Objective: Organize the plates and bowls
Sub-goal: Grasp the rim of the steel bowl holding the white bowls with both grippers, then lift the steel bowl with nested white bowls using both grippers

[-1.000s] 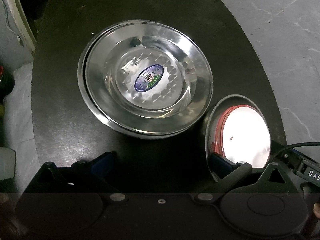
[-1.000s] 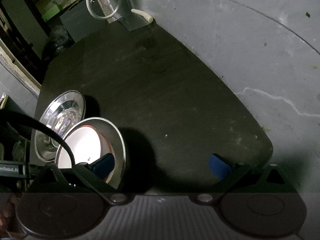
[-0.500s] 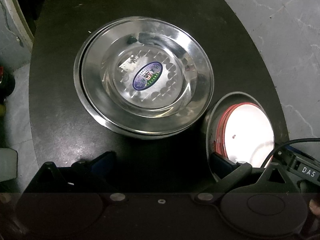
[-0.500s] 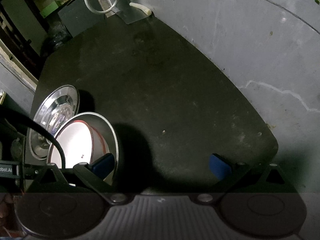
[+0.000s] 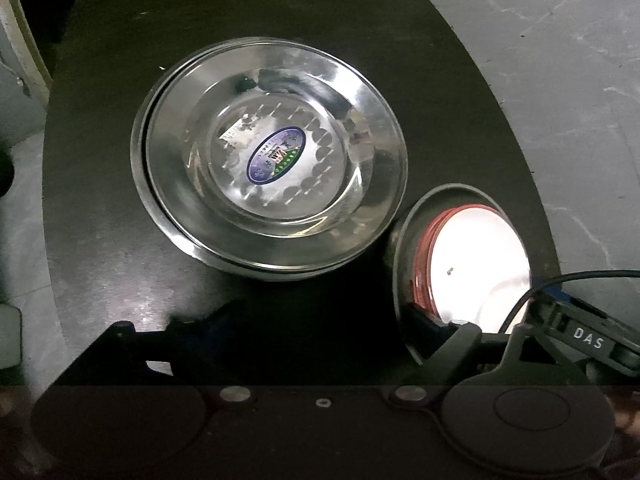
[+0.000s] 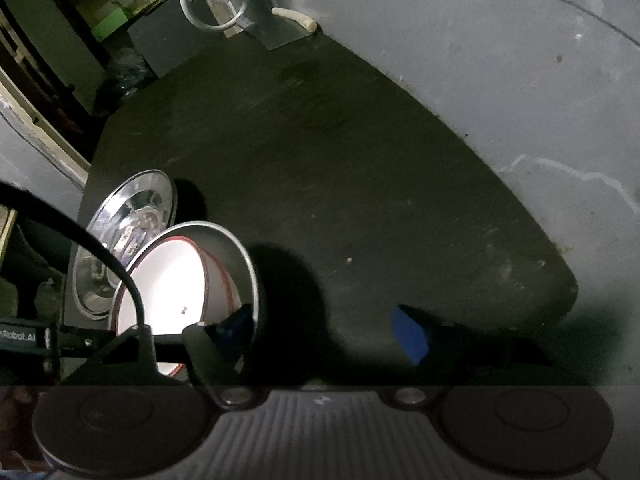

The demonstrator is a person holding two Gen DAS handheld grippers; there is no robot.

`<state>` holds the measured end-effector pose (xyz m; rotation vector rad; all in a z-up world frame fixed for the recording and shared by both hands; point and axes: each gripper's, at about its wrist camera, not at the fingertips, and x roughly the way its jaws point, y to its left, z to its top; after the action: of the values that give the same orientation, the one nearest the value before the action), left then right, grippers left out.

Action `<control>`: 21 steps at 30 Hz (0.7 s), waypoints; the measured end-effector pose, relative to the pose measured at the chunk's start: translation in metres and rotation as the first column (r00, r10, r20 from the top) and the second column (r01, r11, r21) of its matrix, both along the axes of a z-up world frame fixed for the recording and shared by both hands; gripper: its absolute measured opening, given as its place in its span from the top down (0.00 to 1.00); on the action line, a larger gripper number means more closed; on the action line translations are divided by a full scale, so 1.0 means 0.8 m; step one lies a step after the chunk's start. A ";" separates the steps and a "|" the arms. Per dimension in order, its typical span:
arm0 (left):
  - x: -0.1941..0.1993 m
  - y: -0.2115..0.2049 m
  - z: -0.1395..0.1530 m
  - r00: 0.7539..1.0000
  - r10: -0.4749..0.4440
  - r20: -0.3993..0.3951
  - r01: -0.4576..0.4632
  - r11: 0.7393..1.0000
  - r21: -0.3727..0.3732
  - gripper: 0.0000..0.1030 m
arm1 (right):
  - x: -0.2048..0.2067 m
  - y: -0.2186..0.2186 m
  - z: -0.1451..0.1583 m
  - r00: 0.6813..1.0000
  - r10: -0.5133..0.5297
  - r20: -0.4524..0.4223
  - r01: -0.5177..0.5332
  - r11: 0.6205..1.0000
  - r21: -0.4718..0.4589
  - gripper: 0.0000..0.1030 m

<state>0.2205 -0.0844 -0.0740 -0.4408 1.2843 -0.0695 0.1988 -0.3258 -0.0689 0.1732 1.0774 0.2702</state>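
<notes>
Steel bowl [image 5: 404, 264] at 4 o'clock: rigid, light, slick; pinch rim; left gripper [image 5: 324, 320] and right gripper [image 6: 320, 332] both spread, empty; plate stack [image 5: 272, 152] at 12.

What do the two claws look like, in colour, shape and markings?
Both are black. The right claw has angular fingers with blue pads and a grey ribbed plate between two round black discs. A black cable runs to it, and its side carries white letters "DAS". The left claw has the same black discs and silver screws.
</notes>
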 end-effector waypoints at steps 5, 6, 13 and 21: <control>0.000 -0.001 0.004 1.000 -0.021 0.016 0.021 1.000 -0.021 0.29 | 0.001 0.003 -0.003 1.000 0.013 -0.006 -0.013 0.999 0.032 0.35; -0.001 -0.001 0.004 1.000 -0.023 0.019 0.024 0.999 -0.029 0.30 | 0.001 0.003 -0.003 1.000 0.012 -0.005 -0.012 0.999 0.035 0.36; -0.001 -0.002 0.006 0.998 -0.037 0.047 0.041 0.995 -0.090 0.53 | -0.002 0.007 -0.001 0.999 0.031 0.013 -0.032 0.997 0.069 0.55; -0.001 -0.006 0.009 0.995 -0.057 0.076 0.067 0.987 -0.145 0.76 | -0.004 0.010 -0.001 0.999 0.038 0.034 -0.040 0.996 0.078 0.63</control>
<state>0.2198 -0.0892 -0.0671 -0.5203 1.2264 -0.2322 0.1960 -0.3176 -0.0696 0.2181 1.0392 0.3500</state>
